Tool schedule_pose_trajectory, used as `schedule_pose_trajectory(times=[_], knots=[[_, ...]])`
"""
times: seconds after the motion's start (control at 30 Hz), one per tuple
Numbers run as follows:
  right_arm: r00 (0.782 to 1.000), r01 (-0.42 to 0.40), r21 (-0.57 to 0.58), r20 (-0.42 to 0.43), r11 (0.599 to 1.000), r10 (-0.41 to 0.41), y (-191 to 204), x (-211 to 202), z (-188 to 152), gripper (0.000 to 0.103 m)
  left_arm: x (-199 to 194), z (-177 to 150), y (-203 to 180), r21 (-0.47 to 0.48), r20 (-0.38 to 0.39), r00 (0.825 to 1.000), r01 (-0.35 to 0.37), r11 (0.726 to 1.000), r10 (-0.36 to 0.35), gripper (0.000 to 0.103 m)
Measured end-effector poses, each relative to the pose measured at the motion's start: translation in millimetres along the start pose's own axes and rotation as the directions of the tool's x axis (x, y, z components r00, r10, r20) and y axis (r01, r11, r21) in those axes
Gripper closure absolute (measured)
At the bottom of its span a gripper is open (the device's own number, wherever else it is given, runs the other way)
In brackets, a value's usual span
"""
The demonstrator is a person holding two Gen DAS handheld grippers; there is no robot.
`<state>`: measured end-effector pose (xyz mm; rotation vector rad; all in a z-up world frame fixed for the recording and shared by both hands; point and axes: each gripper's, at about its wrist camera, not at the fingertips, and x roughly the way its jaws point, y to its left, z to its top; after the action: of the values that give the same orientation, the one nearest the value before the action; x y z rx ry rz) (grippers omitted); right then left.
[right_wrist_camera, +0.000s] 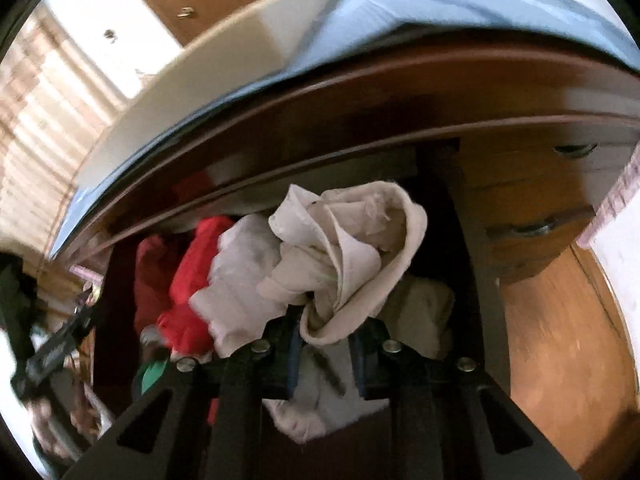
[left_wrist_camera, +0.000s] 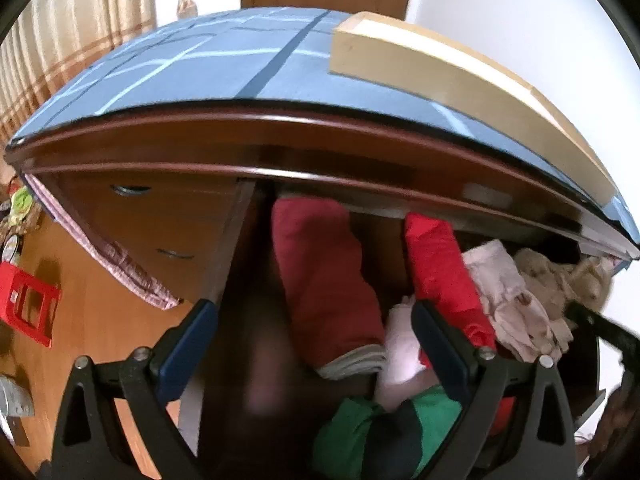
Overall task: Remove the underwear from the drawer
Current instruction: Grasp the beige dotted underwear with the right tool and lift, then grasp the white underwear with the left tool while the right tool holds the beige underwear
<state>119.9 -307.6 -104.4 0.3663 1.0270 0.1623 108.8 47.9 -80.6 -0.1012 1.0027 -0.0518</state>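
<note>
Underwear (right_wrist_camera: pixel 344 248), beige and crumpled, is pinched by the right gripper (right_wrist_camera: pixel 326 344) above the open drawer (left_wrist_camera: pixel 256 280). The left gripper (left_wrist_camera: pixel 316 320) is held spread over the drawer's red clothes (left_wrist_camera: pixel 324 276).

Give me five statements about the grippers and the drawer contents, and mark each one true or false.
1. The right gripper is shut on a beige garment. True.
2. The left gripper grips the dark red folded garment. False: its fingers stand wide apart and hold nothing.
3. The drawer is closed. False: it is pulled out, with clothes showing inside.
4. A bright red garment lies beside pale pink cloth. True.
5. The green garment lies on the desk top. False: it lies in the drawer, near the camera.
</note>
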Motion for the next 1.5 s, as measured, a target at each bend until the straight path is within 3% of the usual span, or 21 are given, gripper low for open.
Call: schedule_pose_trajectory(times=[0.1,0.37,0.5,0.6,0.7,0.9,1.0,1.1,1.5], knots=[[0.997,-0.016,-0.085,0.075,0.996,0.023,9.2,-19.3,-13.3,0.081,2.6,1.5,4.6,-0.015,-0.01,1.0,-0.014,1.0,0.013,0.004],[0.966,-0.084,-0.127,0.231,0.988,0.112,10.0,-48.4,-8.2,0.083,-0.4,3.7,-6.6,0.009,-0.001,0.999,-0.042,0.999,0.042,0.004],[0.958,-0.097,-0.158,0.254,0.983,0.135,14.3,-53.2,-6.9,0.083,-4.5,2.1,-35.4,0.09,0.005,1.0,0.02,0.996,-0.021,0.005],[0.959,-0.106,-0.148,0.248,0.983,0.14,6.5,-58.1,-7.1,0.083,-7.4,-2.0,-61.7,0.187,0.016,0.999,0.039,0.981,-0.043,0.005],[0.946,-0.117,-0.143,0.286,0.983,0.154,-1.9,-71.4,-8.6,0.084,-8.7,-4.3,-85.5,0.249,-0.007,0.996,0.091,0.964,-0.092,0.005],[0.923,-0.092,-0.159,0.357,0.983,0.144,-1.7,-83.4,-12.7,0.097,-1.3,-3.3,-131.7,0.296,-0.056,0.99,0.141,0.945,-0.13,0.005],[0.937,-0.07,-0.162,0.329,0.984,0.121,-2.8,-76.5,-12.9,0.097,16.2,-5.0,-152.0,0.304,-0.104,0.99,0.127,0.944,-0.099,0.005],[0.947,-0.135,-0.116,0.278,0.984,0.163,-16.9,-66.8,-14.7,0.097,28.0,-6.0,-164.0,0.294,-0.143,0.986,0.126,0.948,-0.087,0.005],[0.956,-0.217,-0.029,0.198,0.976,0.218,-42.1,-48.1,-7.0,0.096,57.9,-9.8,-181.6,0.268,-0.217,0.975,0.094,0.959,-0.035,0.0]])
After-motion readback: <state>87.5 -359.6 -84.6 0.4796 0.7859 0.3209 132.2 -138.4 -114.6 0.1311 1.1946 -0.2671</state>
